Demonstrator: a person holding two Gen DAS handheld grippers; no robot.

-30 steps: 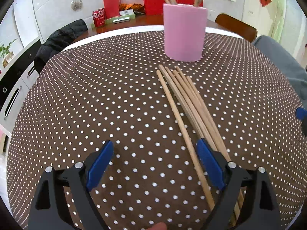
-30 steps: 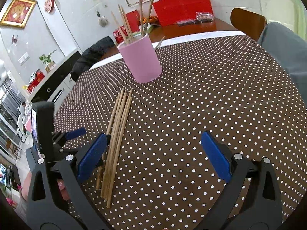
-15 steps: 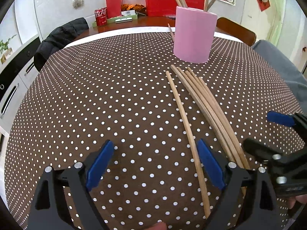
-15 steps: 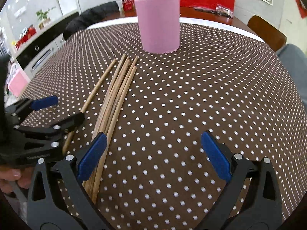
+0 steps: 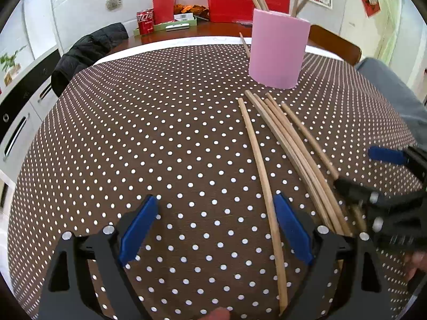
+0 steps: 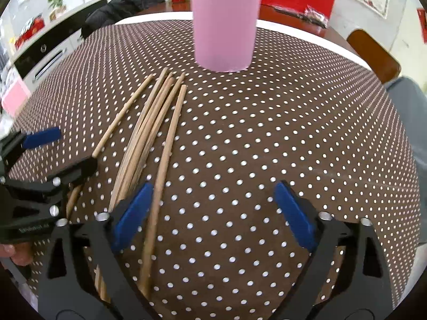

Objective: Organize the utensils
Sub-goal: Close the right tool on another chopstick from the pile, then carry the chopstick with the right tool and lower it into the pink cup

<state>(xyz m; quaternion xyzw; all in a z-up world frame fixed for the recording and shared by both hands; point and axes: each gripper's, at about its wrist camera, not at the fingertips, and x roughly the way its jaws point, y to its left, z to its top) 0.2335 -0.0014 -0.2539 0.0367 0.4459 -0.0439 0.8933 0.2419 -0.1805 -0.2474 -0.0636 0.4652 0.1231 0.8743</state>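
Note:
Several wooden chopsticks [image 5: 291, 144] [image 6: 149, 128] lie loose on the dotted tablecloth in front of a pink cup [image 5: 277, 53] [image 6: 225, 26] that holds more sticks upright. My left gripper [image 5: 214, 229] [image 6: 74, 149] is open low over the cloth, and the leftmost chopstick [image 5: 263, 184] runs between its jaws near the right pad. My right gripper [image 6: 213, 213] [image 5: 355, 168] is beside the bundle with its jaws closing. The rightmost chopstick [image 6: 166, 157] lies just inside its left pad, and the pads press on nothing.
The brown polka-dot tablecloth [image 5: 133, 133] covers a round table. Behind it are a black jacket on a chair [image 5: 88, 50], a wooden chair back [image 6: 373, 53], red boxes and a soda can [image 5: 145, 21]. A person's grey sleeve [image 5: 395, 93] is at the right edge.
My right gripper has rolled level and moved in to the chopsticks' near ends, its jaws a little narrower. The rightmost stick now lies apart from the bundle. The left gripper has barely moved.

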